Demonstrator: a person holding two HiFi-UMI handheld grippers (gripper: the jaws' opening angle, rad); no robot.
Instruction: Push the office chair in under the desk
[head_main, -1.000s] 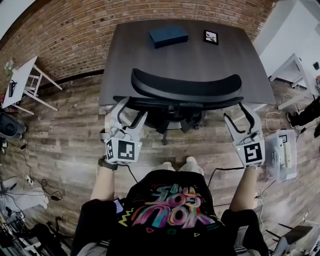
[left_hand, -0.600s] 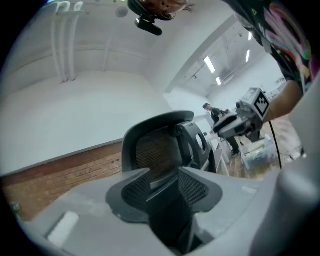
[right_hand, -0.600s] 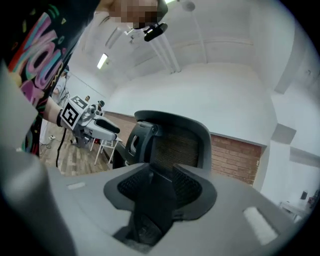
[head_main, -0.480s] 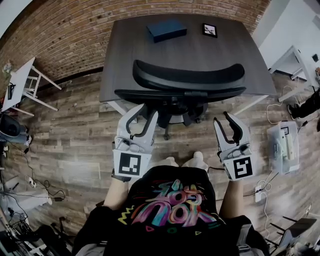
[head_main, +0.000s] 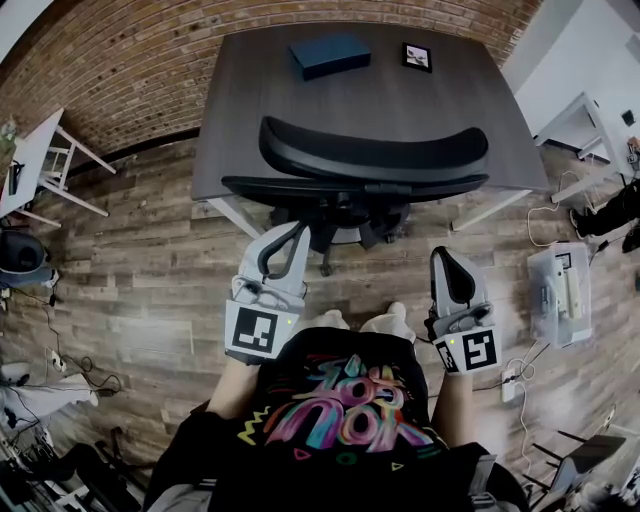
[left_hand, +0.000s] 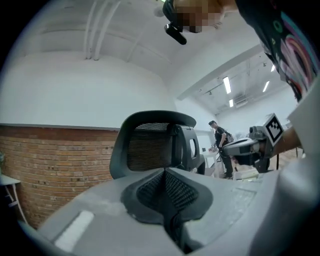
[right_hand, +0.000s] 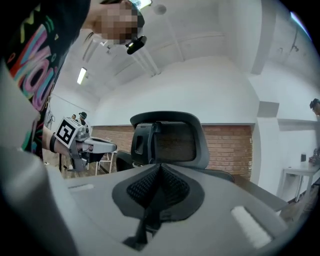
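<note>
The black office chair (head_main: 372, 157) stands with its seat under the dark grey desk (head_main: 240, 110); its curved headrest and back rail show just in front of the desk edge. My left gripper (head_main: 298, 231) hangs short of the chair's back at the left, apart from it. My right gripper (head_main: 444, 254) is lower right, also clear of the chair. Both sets of jaws have just been closing and are now shut with nothing between them. The chair's headrest (left_hand: 150, 145) (right_hand: 172, 140) rises beyond the meeting pads of the left gripper (left_hand: 165, 172) and right gripper (right_hand: 159, 167).
A blue box (head_main: 329, 55) and a small framed picture (head_main: 419, 57) lie on the desk's far side. A white side table (head_main: 40, 160) stands left, a white device (head_main: 560, 295) and cables lie on the wood floor at right. A brick wall runs behind.
Both grippers drew back from the ends of the chair's back towards my body and inward. Their jaws went from wide open to shut, and both rolled.
</note>
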